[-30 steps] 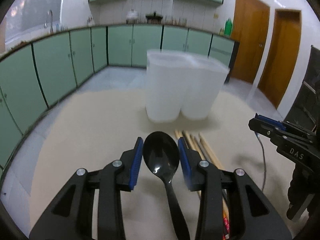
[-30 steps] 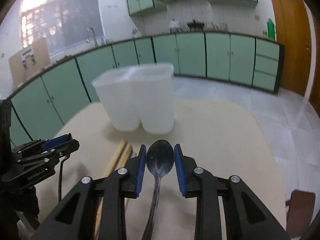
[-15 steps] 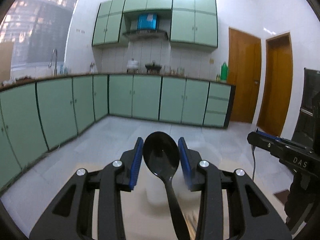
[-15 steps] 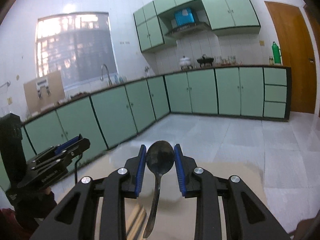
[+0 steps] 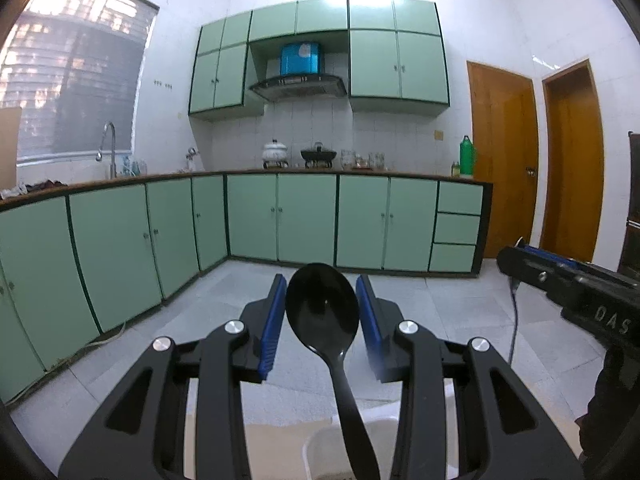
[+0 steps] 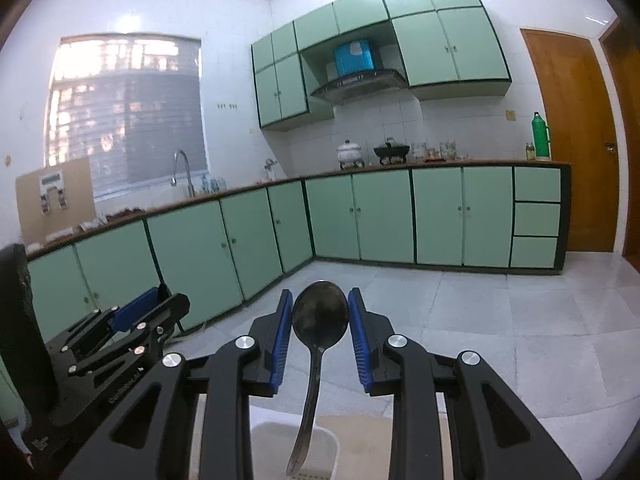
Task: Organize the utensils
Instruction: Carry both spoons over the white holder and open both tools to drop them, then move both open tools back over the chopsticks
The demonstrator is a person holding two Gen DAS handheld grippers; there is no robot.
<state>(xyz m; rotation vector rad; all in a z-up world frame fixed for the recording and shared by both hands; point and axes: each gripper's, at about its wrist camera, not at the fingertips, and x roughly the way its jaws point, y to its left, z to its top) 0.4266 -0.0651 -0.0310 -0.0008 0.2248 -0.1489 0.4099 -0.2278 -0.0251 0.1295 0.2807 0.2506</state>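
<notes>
My left gripper point(image 5: 322, 312) is shut on a black plastic spoon point(image 5: 324, 308), bowl up, handle hanging down over the white container point(image 5: 320, 446) seen at the bottom of the left wrist view. My right gripper point(image 6: 320, 322) is shut on a dark metal spoon point(image 6: 320, 316), bowl up, its handle tip pointing down into the white container's slotted compartment point(image 6: 316, 452). Both grippers are lifted and level, facing the kitchen. The right gripper shows at the right of the left wrist view point(image 5: 580, 292); the left gripper shows at the left of the right wrist view point(image 6: 116, 336).
The beige table point(image 6: 360, 428) shows only as a strip at the bottom. Beyond it are a tiled floor point(image 5: 440, 312), green cabinets point(image 5: 300, 220) and wooden doors point(image 5: 504, 160). The chopsticks on the table are out of view.
Both grippers have risen and tilted up, each holding its spoon. The table and chopsticks have dropped out of view, and the container now sits at the bottom edge under the spoon handles.
</notes>
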